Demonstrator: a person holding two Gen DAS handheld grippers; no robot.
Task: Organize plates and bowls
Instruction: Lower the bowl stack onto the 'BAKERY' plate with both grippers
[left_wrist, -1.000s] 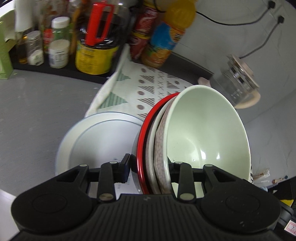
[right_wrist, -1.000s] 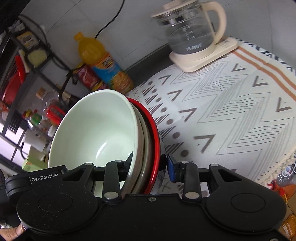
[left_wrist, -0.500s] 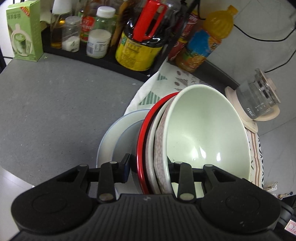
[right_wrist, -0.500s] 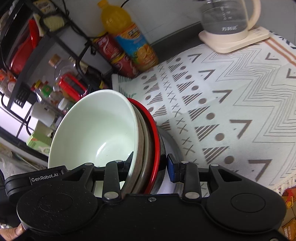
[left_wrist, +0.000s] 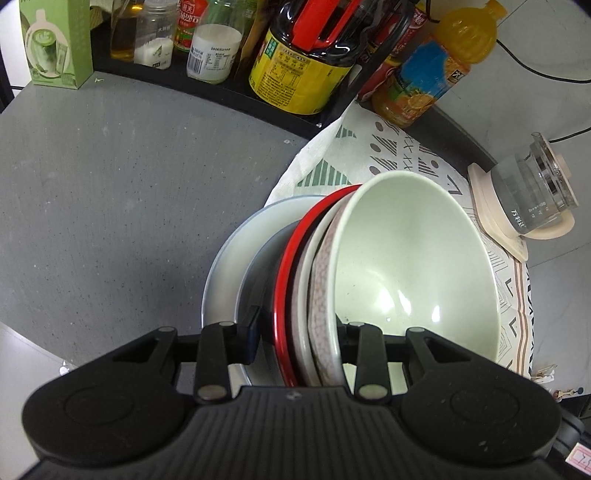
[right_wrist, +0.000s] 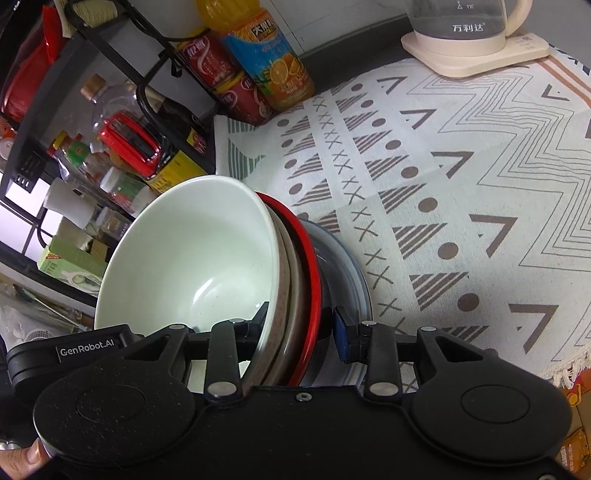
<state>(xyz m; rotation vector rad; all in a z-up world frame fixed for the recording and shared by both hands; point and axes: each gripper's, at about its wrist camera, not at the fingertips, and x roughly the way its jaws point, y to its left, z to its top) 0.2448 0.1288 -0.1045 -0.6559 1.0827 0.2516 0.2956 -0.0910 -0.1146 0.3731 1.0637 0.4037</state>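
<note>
A nested stack of bowls is held between both grippers: a pale green bowl (left_wrist: 413, 258) on top, a patterned grey bowl (left_wrist: 321, 280) under it and a red bowl (left_wrist: 286, 266) below. My left gripper (left_wrist: 299, 334) is shut on one edge of the stack. My right gripper (right_wrist: 299, 326) is shut on the opposite edge, where the green bowl (right_wrist: 192, 254) and red bowl (right_wrist: 310, 266) show. A pale blue plate (left_wrist: 236, 258) lies under the stack, also in the right wrist view (right_wrist: 351, 280). I cannot tell whether the stack touches it.
A patterned white cloth (right_wrist: 461, 184) covers the counter to the right, a grey counter (left_wrist: 122, 192) lies to the left. A black rack with bottles and jars (left_wrist: 295, 62) stands at the back. A glass kettle on a cream base (left_wrist: 532, 206) stands far right.
Both grippers have carried the bowl stack leftward and lower over the pale blue plate. The rack of bottles has come closer in both views.
</note>
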